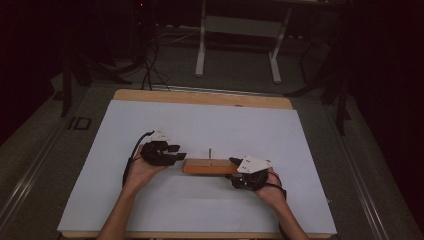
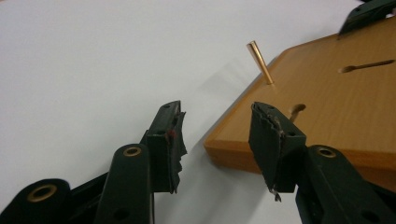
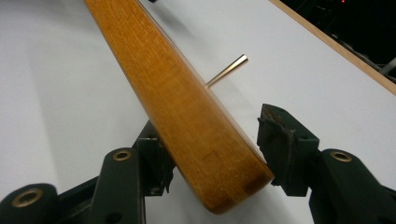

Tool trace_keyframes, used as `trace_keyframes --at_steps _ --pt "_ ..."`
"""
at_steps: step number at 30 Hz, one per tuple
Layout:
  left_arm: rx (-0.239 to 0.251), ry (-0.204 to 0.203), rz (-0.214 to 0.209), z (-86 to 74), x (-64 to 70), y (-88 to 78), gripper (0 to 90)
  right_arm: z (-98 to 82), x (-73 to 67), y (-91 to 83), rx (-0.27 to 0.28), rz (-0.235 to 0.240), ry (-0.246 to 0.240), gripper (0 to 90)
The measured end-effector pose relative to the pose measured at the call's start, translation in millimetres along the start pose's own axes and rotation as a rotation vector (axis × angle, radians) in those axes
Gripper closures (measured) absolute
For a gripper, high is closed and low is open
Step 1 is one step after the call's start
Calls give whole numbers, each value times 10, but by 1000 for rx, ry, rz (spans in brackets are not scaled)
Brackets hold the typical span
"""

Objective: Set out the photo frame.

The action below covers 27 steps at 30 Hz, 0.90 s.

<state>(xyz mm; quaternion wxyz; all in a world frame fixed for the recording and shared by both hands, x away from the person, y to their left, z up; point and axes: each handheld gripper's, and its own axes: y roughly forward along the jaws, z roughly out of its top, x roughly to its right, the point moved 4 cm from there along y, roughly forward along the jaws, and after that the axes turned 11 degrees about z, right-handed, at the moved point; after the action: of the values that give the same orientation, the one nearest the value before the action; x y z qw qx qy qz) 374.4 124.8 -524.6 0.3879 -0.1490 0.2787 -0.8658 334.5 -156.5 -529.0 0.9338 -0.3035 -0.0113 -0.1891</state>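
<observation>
Wooden block (image 1: 209, 166) w/ upright brass pin (image 1: 210, 152) lies mid-bench (image 1: 200, 125). Right hand-held gripper (image 1: 235, 161) clamps the block's right end; left hand-held gripper (image 1: 177, 152), jaws apart & holding nothing, sits just beside its left end.

The left gripper (image 2: 215, 140) has its jaws apart with nothing between them, just before the wooden board's (image 2: 327, 107) corner; a brass pin (image 2: 259, 62) (tilted) stands in it — white table (image 2: 93, 60) beneath.
</observation>
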Motion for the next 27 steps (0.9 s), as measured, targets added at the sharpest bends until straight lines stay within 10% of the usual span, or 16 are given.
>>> trace_keyframes --at_steps 11,27 --pt "35 -7 10 -218 -61 -236 492 -8 38 -19 9 -8 16 469" --pt "45 97 -34 -280 141 -257 441 -4 61 -29 17 1 36 468"
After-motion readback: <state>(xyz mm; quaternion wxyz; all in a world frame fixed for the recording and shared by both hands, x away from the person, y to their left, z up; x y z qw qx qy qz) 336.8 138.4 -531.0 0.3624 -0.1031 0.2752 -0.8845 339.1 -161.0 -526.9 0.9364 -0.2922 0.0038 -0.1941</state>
